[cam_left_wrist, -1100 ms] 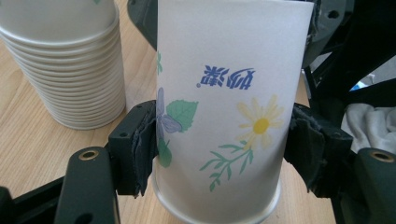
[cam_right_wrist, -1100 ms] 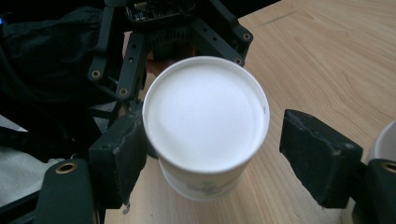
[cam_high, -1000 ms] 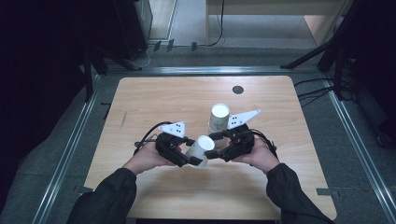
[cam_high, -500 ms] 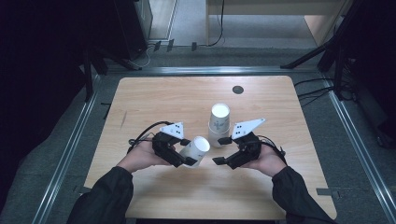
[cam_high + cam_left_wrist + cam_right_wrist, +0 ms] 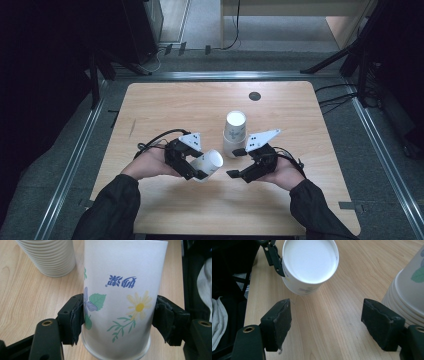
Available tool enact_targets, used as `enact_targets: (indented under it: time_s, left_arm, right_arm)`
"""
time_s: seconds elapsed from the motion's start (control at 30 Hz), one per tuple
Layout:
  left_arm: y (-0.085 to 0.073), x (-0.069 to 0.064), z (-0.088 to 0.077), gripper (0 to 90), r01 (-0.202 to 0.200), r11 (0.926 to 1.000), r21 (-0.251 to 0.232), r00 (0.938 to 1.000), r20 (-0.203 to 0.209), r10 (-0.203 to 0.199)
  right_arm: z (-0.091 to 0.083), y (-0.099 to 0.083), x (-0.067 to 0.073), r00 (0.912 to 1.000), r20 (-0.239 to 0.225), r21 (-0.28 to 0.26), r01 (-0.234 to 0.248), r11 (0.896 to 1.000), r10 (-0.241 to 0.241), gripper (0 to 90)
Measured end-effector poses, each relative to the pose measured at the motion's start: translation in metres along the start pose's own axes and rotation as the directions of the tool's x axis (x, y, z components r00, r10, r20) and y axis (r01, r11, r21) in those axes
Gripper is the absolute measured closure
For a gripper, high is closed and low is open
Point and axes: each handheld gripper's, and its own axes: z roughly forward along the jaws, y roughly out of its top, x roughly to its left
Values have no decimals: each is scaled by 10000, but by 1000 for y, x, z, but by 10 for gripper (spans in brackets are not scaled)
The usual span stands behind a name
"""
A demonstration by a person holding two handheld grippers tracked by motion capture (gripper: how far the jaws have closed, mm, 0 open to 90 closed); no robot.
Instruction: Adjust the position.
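My left gripper (image 5: 200, 170) is shut on a white paper cup (image 5: 208, 164) printed with flowers, held tilted just above the table with its base pointing right. In the left gripper view the cup (image 5: 120, 297) sits squeezed between both pads. My right gripper (image 5: 239, 162) stands open a short way to the cup's right, nothing between its jaws. In the right gripper view the held cup's white base (image 5: 310, 261) faces the camera, ahead of the open gripper (image 5: 327, 320). An upside-down stack of paper cups (image 5: 234, 132) stands just behind the two grippers.
The wooden table (image 5: 165, 110) has a round dark grommet (image 5: 254, 96) near its far edge. The cup stack (image 5: 51, 256) is close at the upper left of the left gripper view and at the right edge (image 5: 409, 302) of the right gripper view. Dark floor and stands surround the table.
The right gripper has let go of the cup, opened, and drawn back to the right. The left gripper keeps the cup, shifted slightly left and nearer.
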Motion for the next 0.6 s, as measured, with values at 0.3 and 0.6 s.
enact_targets:
  time_s: [0.3, 0.6]
  left_arm:
    - [17, 1, -6, 303, -821, 9897, 1176, 9948, -503, 885]
    - [33, -1, -10, 306, -1471, 9652, 2162, 9876, -214, 1553]
  right_arm:
    - [6, 4, 3, 9996, -233, -132, 124, 9998, -127, 246]
    - [11, 7, 5, 9988, -404, -259, 259, 9993, -270, 246]
